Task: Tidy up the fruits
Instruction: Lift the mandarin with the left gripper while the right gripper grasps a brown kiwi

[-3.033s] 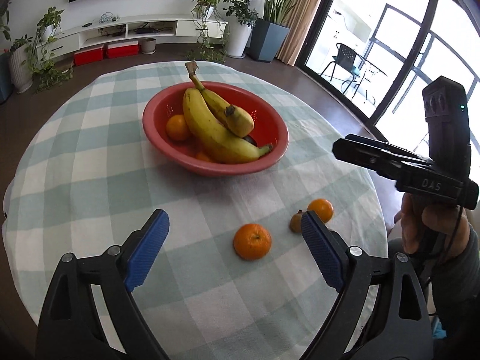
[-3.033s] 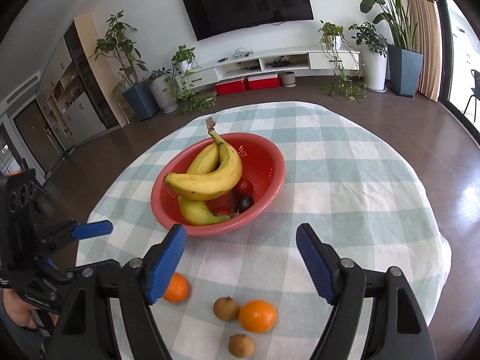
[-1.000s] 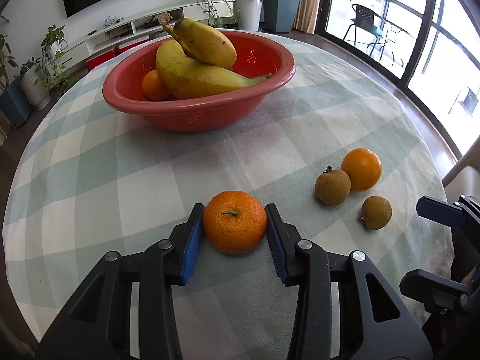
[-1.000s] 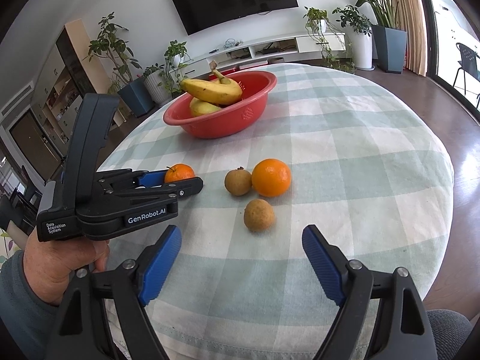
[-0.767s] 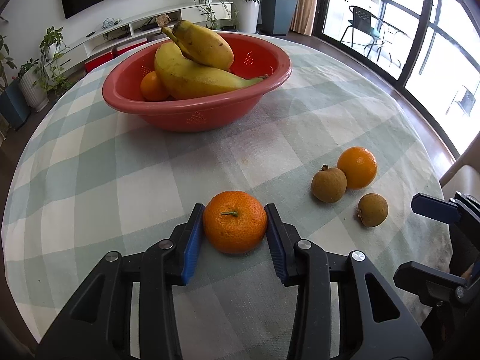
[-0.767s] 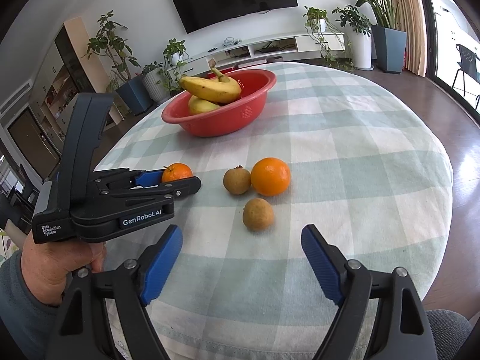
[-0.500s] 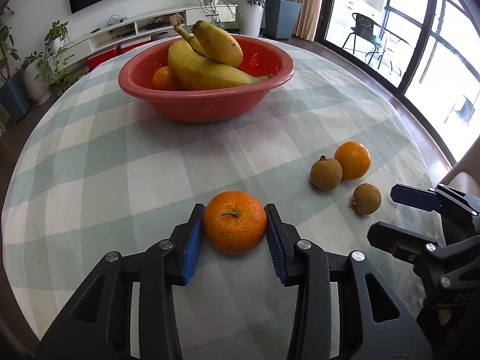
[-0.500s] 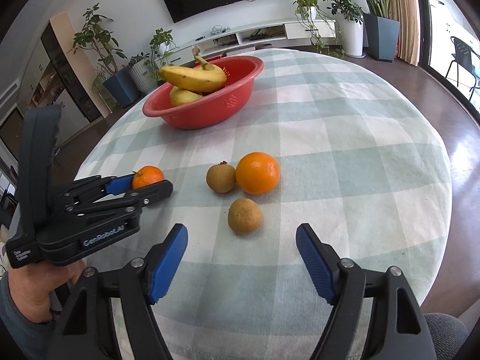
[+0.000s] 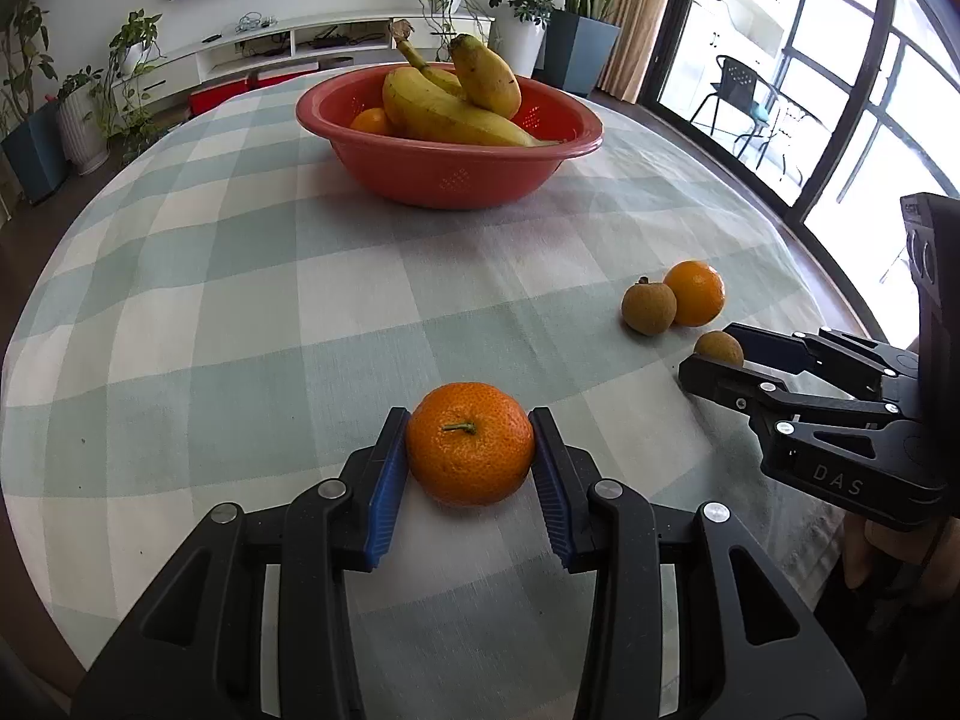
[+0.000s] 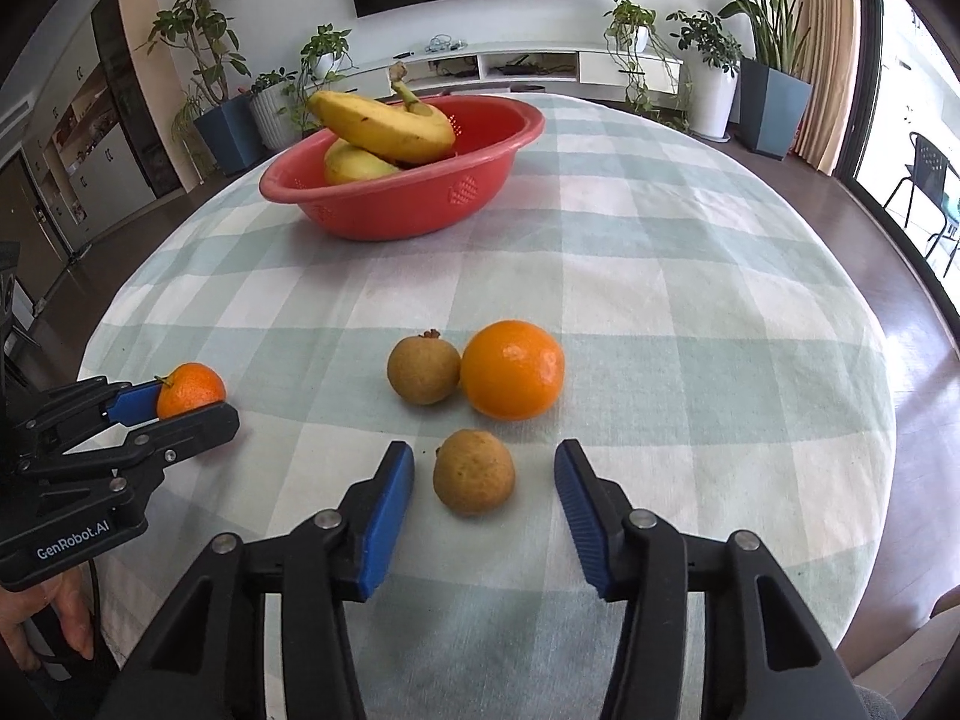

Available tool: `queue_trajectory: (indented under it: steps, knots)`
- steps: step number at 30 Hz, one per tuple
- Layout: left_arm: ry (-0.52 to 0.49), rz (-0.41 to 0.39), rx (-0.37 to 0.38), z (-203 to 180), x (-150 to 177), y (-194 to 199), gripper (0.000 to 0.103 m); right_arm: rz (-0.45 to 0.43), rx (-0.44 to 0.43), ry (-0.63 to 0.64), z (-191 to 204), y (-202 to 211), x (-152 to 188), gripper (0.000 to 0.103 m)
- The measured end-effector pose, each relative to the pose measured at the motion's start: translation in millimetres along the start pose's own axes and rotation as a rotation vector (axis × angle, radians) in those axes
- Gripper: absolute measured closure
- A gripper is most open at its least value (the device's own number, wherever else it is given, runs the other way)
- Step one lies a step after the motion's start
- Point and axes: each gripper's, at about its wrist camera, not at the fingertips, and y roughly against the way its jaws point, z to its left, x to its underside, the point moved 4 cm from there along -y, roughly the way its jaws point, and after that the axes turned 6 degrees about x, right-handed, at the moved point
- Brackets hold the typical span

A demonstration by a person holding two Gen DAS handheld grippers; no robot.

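My left gripper (image 9: 470,450) is shut on a mandarin (image 9: 470,444), its blue pads pressing both sides, low over the checked tablecloth (image 9: 240,300). In the right wrist view that left gripper (image 10: 174,402) and its mandarin (image 10: 191,389) show at the left. My right gripper (image 10: 483,450) is closing around a small brown fruit (image 10: 474,471); gaps remain between the pads and the fruit. Just beyond lie an orange (image 10: 512,369) and a second brown fruit (image 10: 423,371), touching each other. The red bowl (image 10: 390,210) with bananas (image 10: 384,126) stands at the far side.
The round table's edge curves close on the right past the orange (image 9: 694,293). A person's hand (image 10: 54,618) holds the left gripper's handle. Potted plants, a low TV shelf and glass doors ring the room beyond the table.
The right gripper's jaws have narrowed from wide apart to close around the near brown fruit, and it has moved in on it. The left gripper has shifted sideways, still holding the mandarin.
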Motion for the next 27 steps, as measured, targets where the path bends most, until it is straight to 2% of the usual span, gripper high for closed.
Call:
queue_trajectory:
  steps: [1,5,16,21,27]
  knots:
    - [0.001,-0.002,0.001,0.2,0.1,0.5,0.066,-0.001,0.008,0.01,0.6,0.2,0.3,0.065]
    - [0.01,-0.006,0.002,0.8,0.4,1.9,0.066,-0.006,0.02,0.037,3.3,1.1,1.4,0.074]
    - [0.024,-0.042,0.015,3.0,-10.5,17.3,0.066,-0.043,-0.056,-0.009,0.1,28.4,-3.5,0.075]
    - [0.028,-0.087,0.01,12.1,-33.6,35.8,0.066,-0.111,-0.086,-0.005,-5.1,48.8,-34.5,0.075]
    - [0.0,-0.128,-0.016,23.4,-75.6,50.1,0.066,-0.197,-0.097,0.033,-10.6,59.4,-92.8,0.075]
